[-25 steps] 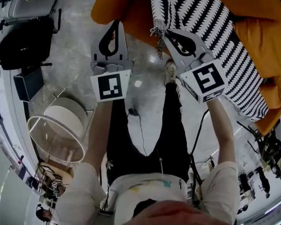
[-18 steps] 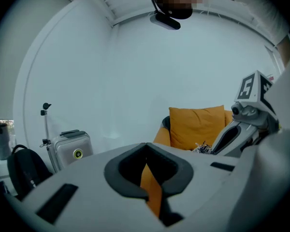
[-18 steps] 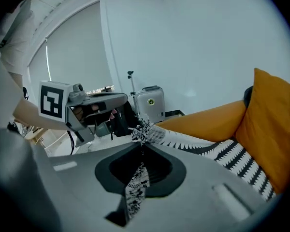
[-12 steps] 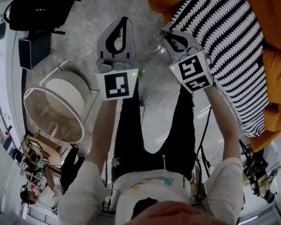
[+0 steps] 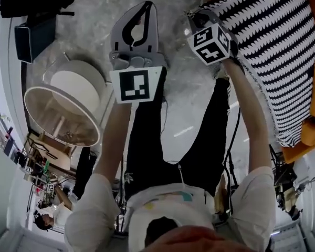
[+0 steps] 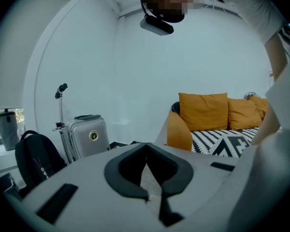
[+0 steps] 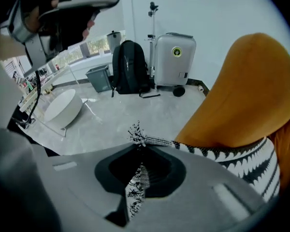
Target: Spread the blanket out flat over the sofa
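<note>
The black-and-white patterned blanket (image 5: 275,46) lies over the orange sofa (image 5: 312,135) at the right of the head view. Its tasselled corner (image 7: 137,138) is pinched in my right gripper (image 5: 192,16), which is shut on it and points steeply down off the sofa's arm (image 7: 246,95). From the jaws the blanket's edge (image 7: 241,163) runs back to the sofa. My left gripper (image 5: 146,7) hovers over the grey floor to the left, shut, with nothing seen between its tips (image 6: 146,148). The sofa and blanket (image 6: 217,139) lie ahead of it to the right.
A round white side table (image 5: 68,104) stands on the floor at the left. Beyond it are a black backpack (image 7: 130,66), a grey bin (image 7: 99,76) and a silver suitcase (image 7: 174,57). The person's legs (image 5: 147,140) are below the grippers.
Both grippers have moved away from the sofa, which has slid to the upper right of the head view. The right gripper has dropped and tipped downward, still holding the blanket's corner.
</note>
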`<act>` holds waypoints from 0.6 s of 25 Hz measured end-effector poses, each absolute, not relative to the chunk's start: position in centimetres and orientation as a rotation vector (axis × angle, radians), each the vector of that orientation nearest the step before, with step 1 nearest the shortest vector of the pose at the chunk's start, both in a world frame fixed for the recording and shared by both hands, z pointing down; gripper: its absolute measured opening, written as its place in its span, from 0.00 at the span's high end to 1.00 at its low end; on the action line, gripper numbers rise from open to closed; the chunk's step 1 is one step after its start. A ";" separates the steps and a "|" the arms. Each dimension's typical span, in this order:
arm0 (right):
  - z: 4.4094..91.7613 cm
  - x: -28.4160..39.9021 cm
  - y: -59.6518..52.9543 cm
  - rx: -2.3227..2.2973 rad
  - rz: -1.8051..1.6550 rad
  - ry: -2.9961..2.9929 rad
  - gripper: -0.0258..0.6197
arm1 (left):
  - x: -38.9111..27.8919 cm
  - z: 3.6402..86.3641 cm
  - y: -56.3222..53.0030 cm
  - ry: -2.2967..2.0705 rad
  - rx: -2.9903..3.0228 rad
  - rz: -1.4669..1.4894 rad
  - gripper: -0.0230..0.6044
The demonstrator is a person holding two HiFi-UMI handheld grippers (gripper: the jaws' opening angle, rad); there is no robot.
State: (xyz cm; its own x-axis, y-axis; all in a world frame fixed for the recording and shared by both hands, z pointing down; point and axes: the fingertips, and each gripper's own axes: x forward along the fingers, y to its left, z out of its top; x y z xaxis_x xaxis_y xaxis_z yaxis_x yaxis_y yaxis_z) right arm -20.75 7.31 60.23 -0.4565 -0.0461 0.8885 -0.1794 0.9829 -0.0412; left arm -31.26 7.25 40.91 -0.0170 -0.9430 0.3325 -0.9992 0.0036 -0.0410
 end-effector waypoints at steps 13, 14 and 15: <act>68.0 -21.3 6.2 0.087 0.026 -1.777 0.93 | -35.4 42.9 7.9 -2.066 1.998 0.370 0.94; 68.3 -21.5 6.0 0.079 0.019 -1.759 0.93 | -35.7 42.9 7.9 -2.060 2.001 0.372 0.94; 68.6 -21.8 5.8 0.075 0.015 -1.745 0.93 | -35.9 43.0 7.8 -2.055 2.002 0.374 0.94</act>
State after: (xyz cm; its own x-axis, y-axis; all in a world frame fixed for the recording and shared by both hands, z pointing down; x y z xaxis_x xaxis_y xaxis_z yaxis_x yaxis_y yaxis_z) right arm -21.79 5.83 68.57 -0.1723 -0.0421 0.9841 -0.0588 0.9977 0.0324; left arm -35.89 7.76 42.98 -0.0264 -0.9359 0.3512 -0.9997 0.0242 -0.0106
